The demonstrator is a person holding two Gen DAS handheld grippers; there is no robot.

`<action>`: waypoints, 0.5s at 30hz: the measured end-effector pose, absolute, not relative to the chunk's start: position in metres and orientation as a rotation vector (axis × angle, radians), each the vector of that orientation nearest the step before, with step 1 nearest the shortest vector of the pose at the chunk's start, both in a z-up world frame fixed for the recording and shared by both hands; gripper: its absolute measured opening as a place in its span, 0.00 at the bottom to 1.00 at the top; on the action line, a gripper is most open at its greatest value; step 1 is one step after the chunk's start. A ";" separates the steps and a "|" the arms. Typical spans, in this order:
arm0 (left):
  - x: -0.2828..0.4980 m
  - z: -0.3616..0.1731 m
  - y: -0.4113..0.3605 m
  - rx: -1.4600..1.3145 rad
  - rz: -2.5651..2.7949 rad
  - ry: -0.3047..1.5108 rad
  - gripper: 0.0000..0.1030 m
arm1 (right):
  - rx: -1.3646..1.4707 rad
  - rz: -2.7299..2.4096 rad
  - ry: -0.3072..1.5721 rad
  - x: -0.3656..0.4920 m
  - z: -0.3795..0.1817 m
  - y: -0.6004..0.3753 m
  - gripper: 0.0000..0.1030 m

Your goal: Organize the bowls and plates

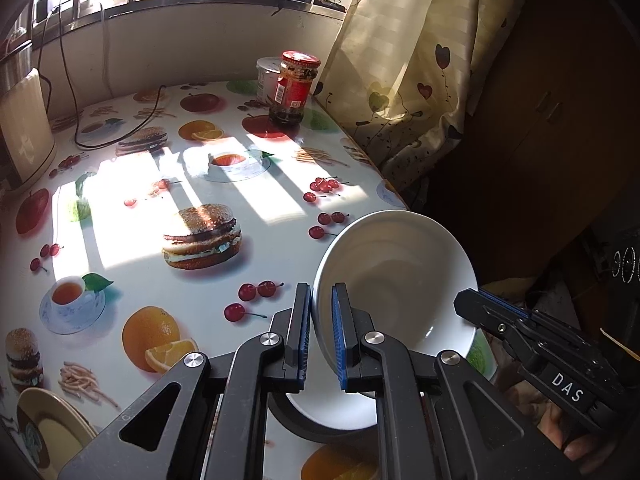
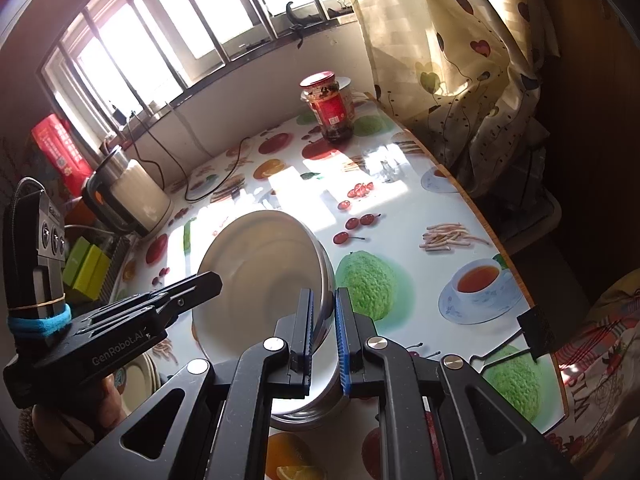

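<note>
Your left hand-held gripper [image 1: 321, 334] is clamped on the rim of the deep white ceramic bowl [image 1: 400, 280], one blue-padded finger outside the wall and the other inside, so the bowl stands tilted on its edge with its hollow facing that camera. Your right hand-held gripper [image 2: 323, 334] pinches the opposite rim of the same bowl [image 2: 264, 276] in the same way, and from this side the bowl leans toward the window, its rim lit by the sun. Each gripper shows in the other's view: the right one [image 1: 472, 304] reaches in from the right to the far rim, the left one [image 2: 208, 280] from the left. The bowl is held just above the near edge of the worktop [image 1: 160, 288], a glossy white surface printed with burgers, cherries, oranges and teacups (whether its base touches the top I cannot tell). A cream plate with a brown rim [image 1: 52, 428] lies at the near left corner, well apart from the bowl. At the far side stands a glass jar with a red lid and red label [image 1: 294, 88], a white tub [image 1: 268, 78] just behind it, and a cream electric kettle [image 2: 136, 196] sits to the left by the window wall.
</note>
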State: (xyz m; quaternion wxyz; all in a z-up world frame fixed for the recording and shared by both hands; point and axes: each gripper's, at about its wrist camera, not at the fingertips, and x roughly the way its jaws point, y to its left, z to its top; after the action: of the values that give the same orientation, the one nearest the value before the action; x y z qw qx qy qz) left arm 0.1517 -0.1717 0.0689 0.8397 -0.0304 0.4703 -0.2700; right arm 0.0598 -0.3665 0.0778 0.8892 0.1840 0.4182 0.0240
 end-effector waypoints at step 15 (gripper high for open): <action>0.139 0.051 -0.164 -0.051 -0.536 1.027 0.10 | 0.392 0.062 0.923 0.050 0.053 -0.358 0.11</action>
State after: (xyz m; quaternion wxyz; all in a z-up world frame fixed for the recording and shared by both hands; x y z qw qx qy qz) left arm 0.1388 -0.1641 0.0507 0.8364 -0.0243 0.4854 -0.2534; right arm 0.0501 -0.3576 0.0528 0.8766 0.1878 0.4422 0.0299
